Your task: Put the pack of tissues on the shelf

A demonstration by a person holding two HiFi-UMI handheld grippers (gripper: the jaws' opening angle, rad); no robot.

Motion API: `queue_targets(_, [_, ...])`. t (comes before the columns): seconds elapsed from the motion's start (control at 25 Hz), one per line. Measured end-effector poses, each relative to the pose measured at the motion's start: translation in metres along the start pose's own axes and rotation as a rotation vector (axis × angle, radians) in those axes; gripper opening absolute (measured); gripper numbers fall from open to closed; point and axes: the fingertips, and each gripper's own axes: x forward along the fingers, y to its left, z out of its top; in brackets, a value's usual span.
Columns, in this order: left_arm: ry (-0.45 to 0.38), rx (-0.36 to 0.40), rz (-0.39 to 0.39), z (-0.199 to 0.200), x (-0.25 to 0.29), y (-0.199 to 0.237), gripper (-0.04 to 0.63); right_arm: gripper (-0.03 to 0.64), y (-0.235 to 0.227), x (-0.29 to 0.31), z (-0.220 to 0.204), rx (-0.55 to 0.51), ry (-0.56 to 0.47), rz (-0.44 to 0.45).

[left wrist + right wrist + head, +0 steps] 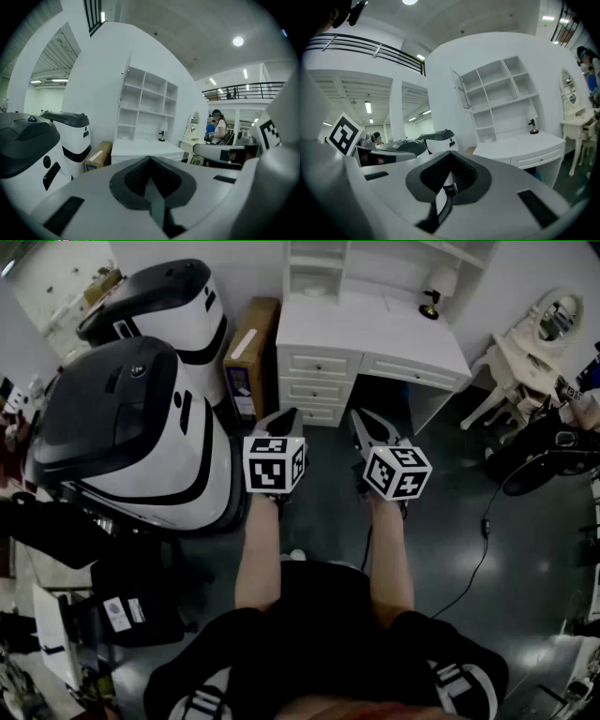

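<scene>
No pack of tissues shows in any view. A white desk [375, 334] with an open white shelf unit [319, 263] on top stands ahead of me. My left gripper [286, 416] and right gripper [360, 418] are held side by side above the dark floor, both pointing at the desk. In the left gripper view the left gripper [150, 161] has its jaws together with nothing in them, facing the shelf unit [145, 108]. The right gripper [451, 157] is likewise shut and empty, with the shelf unit [501, 93] ahead to its right.
Two big white-and-black pods [131, 427] fill the left side, with a cardboard box [248, 357] between them and the desk. A small lamp [433, 289] stands on the desk. A white vanity table [534, 352], a fan [544, 457] and a floor cable [483, 540] are at the right.
</scene>
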Motion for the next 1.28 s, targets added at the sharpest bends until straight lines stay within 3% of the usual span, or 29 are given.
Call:
queue_targets(0.32, [-0.004, 0.002, 0.017, 0.016, 0.019, 0.038, 0.011, 0.02, 0.004, 0.041, 0.001, 0.016, 0.002, -0.001])
queue_targets(0.88, [0.026, -0.01, -0.026, 0.01, 0.052, 0.043, 0.011, 0.02, -0.039, 0.043, -0.005, 0.068, 0.01, -0.099])
queue_targets(1.28, [0.037, -0.037, -0.005, 0.013, 0.091, 0.057, 0.011, 0.021, -0.051, 0.097, -0.007, 0.066, 0.054, -0.029])
